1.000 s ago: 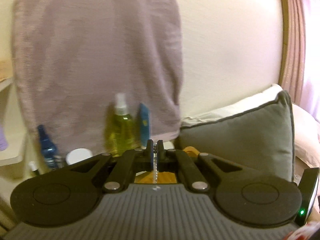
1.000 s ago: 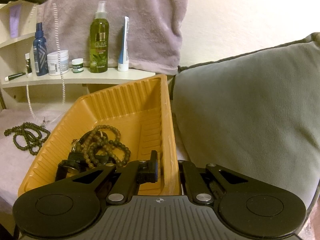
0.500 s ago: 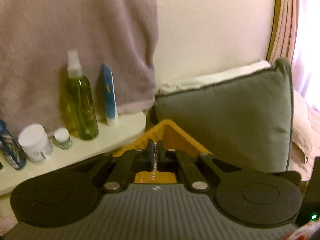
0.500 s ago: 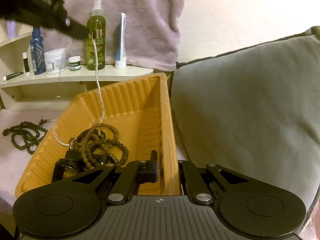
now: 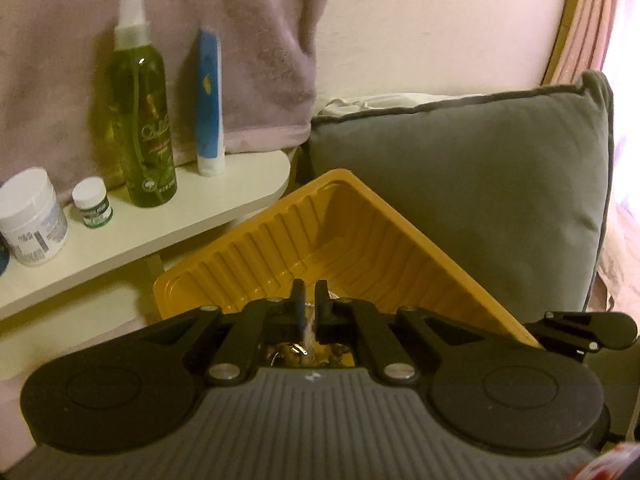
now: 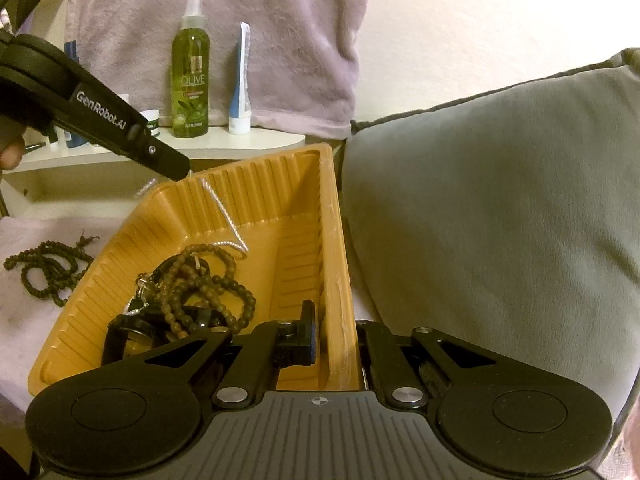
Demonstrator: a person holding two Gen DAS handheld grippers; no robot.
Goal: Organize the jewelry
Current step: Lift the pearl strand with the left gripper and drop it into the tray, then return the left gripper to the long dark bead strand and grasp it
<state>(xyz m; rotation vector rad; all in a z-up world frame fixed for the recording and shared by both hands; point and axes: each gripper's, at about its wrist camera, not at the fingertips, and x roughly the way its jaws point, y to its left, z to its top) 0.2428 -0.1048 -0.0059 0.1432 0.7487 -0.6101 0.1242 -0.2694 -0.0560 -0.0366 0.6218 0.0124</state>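
**Silver chain goes into the tray as one gripper steadies the rim**

Seen from the right wrist, the left gripper (image 6: 182, 171) reaches in from ten o'clock over the far-left corner of the orange tray (image 6: 304, 168), its fingers pinching the top of a silver chain (image 6: 224, 216). The chain's long axis runs from the tips down toward four o'clock, its lower end lying on the tray floor just beside the brown bead necklace (image 6: 208, 280) heaped with a dark watch (image 6: 132, 334). The right gripper (image 6: 336, 340) is pressed together on the tray's right wall at six o'clock, bracing it against the grey cushion (image 6: 500, 220). A second bead strand (image 6: 48, 268) lies outside the tray at nine o'clock, nearer the left gripper, and is probably next. Releasing the chain should let it settle inside.
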